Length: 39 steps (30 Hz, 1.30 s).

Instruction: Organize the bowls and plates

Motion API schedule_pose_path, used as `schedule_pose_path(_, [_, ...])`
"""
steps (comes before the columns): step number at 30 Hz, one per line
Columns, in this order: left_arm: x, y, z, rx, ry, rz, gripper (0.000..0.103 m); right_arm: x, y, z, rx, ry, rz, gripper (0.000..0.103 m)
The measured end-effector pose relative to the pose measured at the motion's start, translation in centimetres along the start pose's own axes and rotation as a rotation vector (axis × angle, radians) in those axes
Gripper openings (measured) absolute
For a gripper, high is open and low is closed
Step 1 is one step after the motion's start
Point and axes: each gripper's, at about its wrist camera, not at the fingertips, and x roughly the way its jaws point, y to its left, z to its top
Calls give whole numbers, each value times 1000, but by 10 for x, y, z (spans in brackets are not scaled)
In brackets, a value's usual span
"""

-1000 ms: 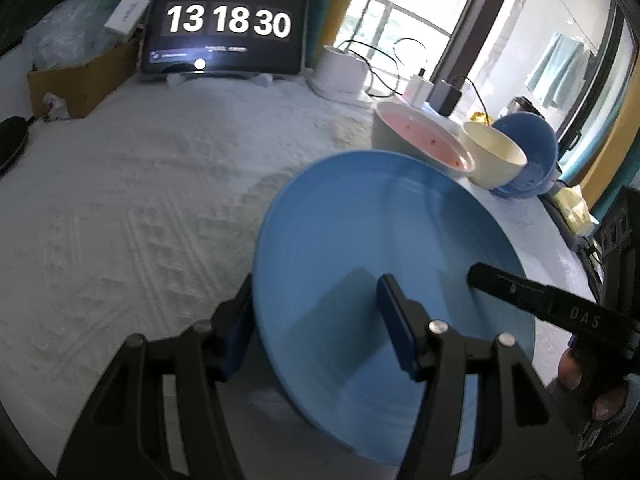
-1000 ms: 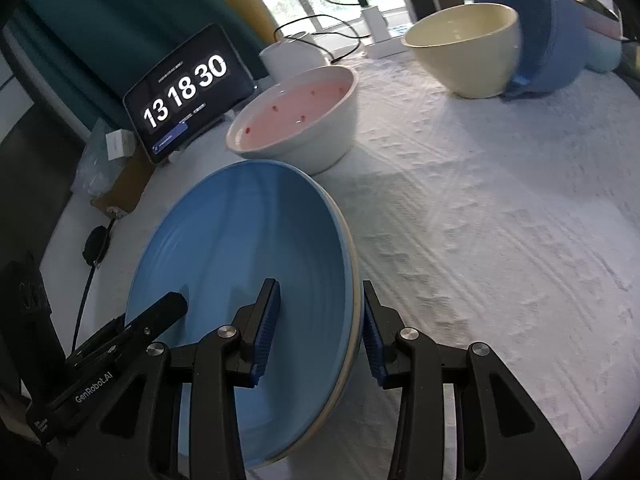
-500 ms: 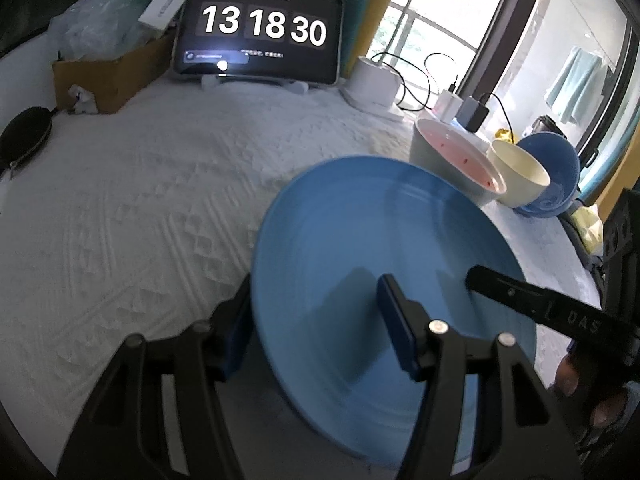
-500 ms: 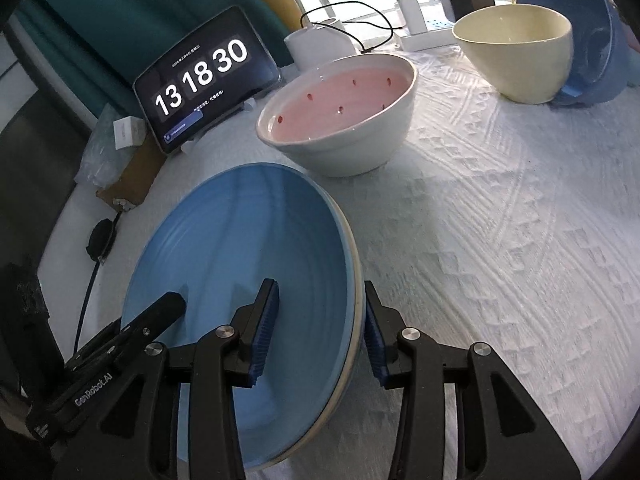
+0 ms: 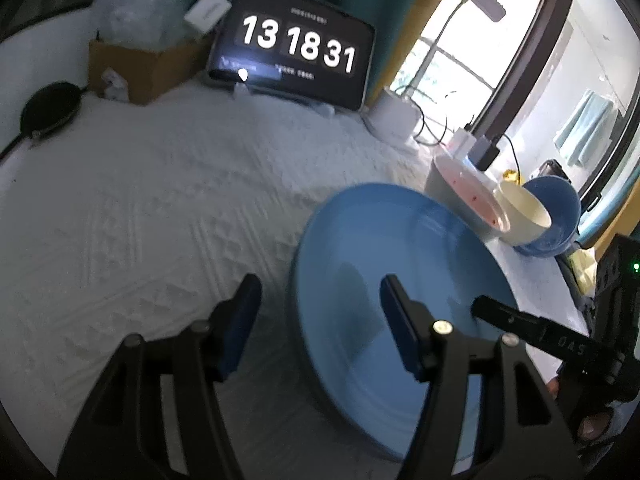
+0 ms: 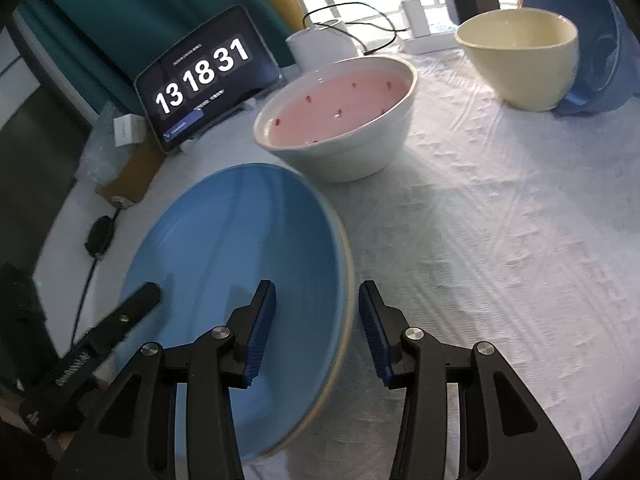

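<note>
Now the left claw (image 5: 320, 320) stands wide at the lower middle of its view, straddling the left rim of the blue plate (image 5: 400, 288): one blue-padded finger is off the plate over the white cloth, the other is above the plate's inside. Neither pad is seen to touch the rim. The right claw (image 6: 316, 320) is likewise spread at the lower middle of its view, across the plate's (image 6: 240, 264) right rim, one pad over the blue inside, the other outside over the cloth; a gap shows on each side of the rim. The plate fills the lower left of the right view and the lower right of the left view, and whether it lies flat on the table (image 6: 500, 240) or is tipped I cannot tell.

Just beyond the plate's far edge, at centre top of the right view, stands a white bowl (image 6: 340, 120) with a pink, red-speckled inside. Further to the upper right sits a cream bowl (image 6: 524, 64), upright, and a blue bowl (image 6: 592, 32) tilted on its side against it.

At the upper left of the right view a tablet (image 6: 204, 76) reads 13 18 31; a cardboard box (image 5: 136, 68) sits beside it in the left view, with a charger and cables (image 6: 372, 12) by the window.
</note>
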Motion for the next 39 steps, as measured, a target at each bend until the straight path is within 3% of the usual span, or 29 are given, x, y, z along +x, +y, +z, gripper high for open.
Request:
schedule_pose_path(8, [-17, -17, -5, 77, -128, 94, 64, -15, -22, 4, 32, -22, -24, 48])
schedule_pose_path(15, [-42, -32, -2, 116, -261, 114, 64, -33, -24, 6, 19, -50, -21, 51])
schedule_pose_path(20, [-50, -55, -5, 163, -303, 47, 64, -46, -26, 9, 9, -77, -19, 51])
schedule_pose_path(29, [-30, -128, -24, 325, -237, -141, 64, -74, -53, 14, 34, -145, -109, 51])
schedule_pose_path(39, [-10, -173, -25, 332, -180, -241, 65, -103, -87, 18, 67, -212, -241, 51])
